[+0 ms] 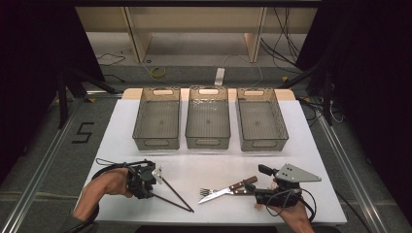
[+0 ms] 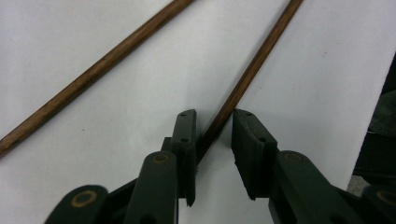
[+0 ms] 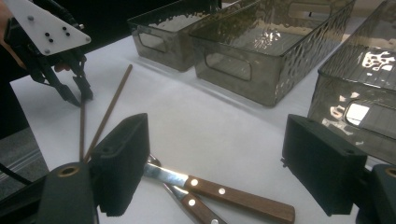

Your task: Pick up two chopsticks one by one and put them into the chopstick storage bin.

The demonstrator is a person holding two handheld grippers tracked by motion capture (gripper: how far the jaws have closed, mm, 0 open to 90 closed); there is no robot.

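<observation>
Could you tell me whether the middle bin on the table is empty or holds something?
Empty: the middle bin shows only its bare floor in the high view.

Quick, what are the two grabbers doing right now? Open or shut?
Left gripper: jaws open around one chopstick, not gripping it yet.
Right gripper: jaws wide open above the knife, holding nothing.

My left tool [image 1: 154, 182] sits at about 7 o'clock on the bench [image 1: 121, 126], low, pointing toward 3 o'clock, its jaws narrowed with a small gap remaining. My right tool [image 1: 252, 187] rests at 5 o'clock, aimed toward 9 o'clock, jaws spread wide. Both my forearms enter from 6 o'clock.
</observation>
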